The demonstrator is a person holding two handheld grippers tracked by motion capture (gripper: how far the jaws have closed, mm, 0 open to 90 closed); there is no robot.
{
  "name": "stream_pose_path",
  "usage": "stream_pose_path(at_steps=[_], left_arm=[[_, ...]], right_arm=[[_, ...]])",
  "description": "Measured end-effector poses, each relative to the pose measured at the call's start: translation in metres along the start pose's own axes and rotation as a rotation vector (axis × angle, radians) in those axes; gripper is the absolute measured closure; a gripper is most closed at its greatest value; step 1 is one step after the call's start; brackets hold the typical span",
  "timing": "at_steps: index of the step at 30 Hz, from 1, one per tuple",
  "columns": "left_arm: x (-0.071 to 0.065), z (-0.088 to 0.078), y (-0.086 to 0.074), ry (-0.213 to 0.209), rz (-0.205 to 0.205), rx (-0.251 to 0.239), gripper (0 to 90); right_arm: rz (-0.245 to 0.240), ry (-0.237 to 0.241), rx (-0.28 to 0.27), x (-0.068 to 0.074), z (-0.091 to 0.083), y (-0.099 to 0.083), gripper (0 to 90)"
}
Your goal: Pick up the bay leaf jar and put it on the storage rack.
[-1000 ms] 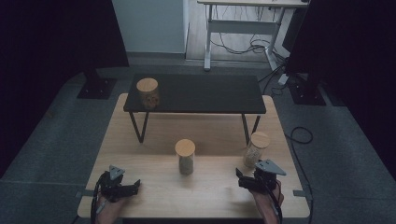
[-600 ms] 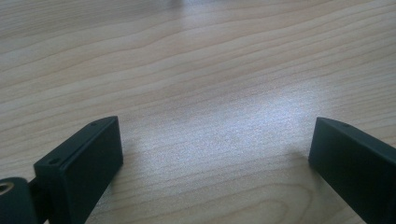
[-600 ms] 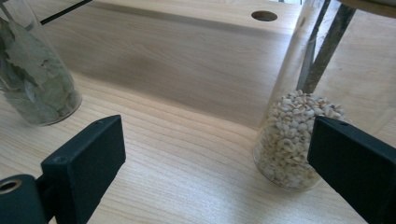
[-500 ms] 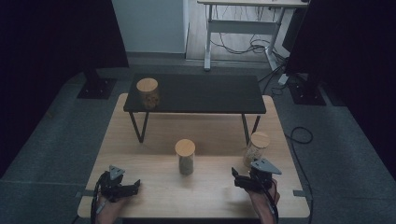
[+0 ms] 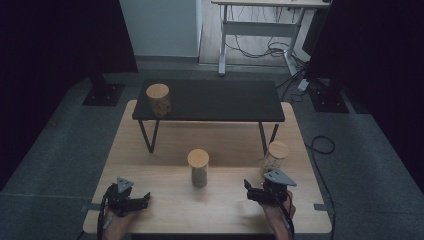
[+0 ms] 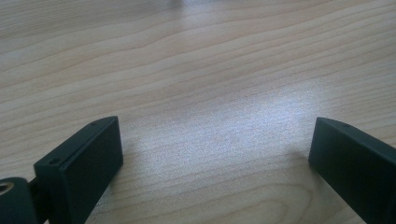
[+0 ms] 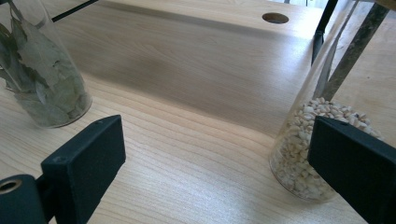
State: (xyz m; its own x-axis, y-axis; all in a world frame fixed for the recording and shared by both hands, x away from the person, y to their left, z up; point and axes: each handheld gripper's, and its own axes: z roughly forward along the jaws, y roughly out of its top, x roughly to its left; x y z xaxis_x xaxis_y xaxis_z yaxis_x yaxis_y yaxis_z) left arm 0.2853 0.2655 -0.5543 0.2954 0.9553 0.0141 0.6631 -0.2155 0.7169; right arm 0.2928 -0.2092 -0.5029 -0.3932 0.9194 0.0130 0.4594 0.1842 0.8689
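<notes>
On the wooden table (image 5: pixel 150 150) stands a low black shelf (image 5: pixel 215 100), and I take this shelf as my reference. In front of its right leg stands a glass jar of pale beans (image 5: pixel 275 156) with a wooden lid. In front of the shelf's middle, more toward the person, stands a second jar with dry leaves (image 5: pixel 198 168), also under a wooden lid. On top of the shelf, at its left end, is a third jar (image 5: pixel 158 99) with a wooden lid.

The right gripper (image 5: pixel 255 192) is held low over the table, just in front of the bean jar, on the person's side of it. Its jaws stand wide apart and nothing is between them. In the right gripper view the bean jar (image 7: pixel 308 140) is very near the jaw on the right, partly behind it; I cannot tell if they touch. The leaf jar (image 7: pixel 42 79) is farther, on the left.

The left gripper (image 5: pixel 140 201) is far in front of the shelf's left leg, near the table edge. Its jaws are also wide, with bare wood (image 6: pixel 210 93) between them.
</notes>
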Motion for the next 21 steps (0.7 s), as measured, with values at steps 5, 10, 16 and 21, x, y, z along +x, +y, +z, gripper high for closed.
stream_pose_path(at_steps=[5,10,16,21], left_arm=[[0.000,0.000,0.000,0.001,-0.001,0.000,2.4],[0.000,0.000,0.000,0.001,-0.002,0.000,2.4],[0.000,0.000,0.000,0.001,-0.002,0.000,2.5],[0.000,0.000,0.000,0.001,-0.002,0.000,2.4]], right_arm=[[-0.004,0.001,-0.001,0.003,0.002,0.001,3.6],[-0.006,0.006,-0.007,0.006,0.003,0.002,3.6],[-0.007,0.010,-0.009,0.009,0.004,0.003,3.7],[-0.010,0.015,-0.009,0.012,0.006,0.005,3.7]])
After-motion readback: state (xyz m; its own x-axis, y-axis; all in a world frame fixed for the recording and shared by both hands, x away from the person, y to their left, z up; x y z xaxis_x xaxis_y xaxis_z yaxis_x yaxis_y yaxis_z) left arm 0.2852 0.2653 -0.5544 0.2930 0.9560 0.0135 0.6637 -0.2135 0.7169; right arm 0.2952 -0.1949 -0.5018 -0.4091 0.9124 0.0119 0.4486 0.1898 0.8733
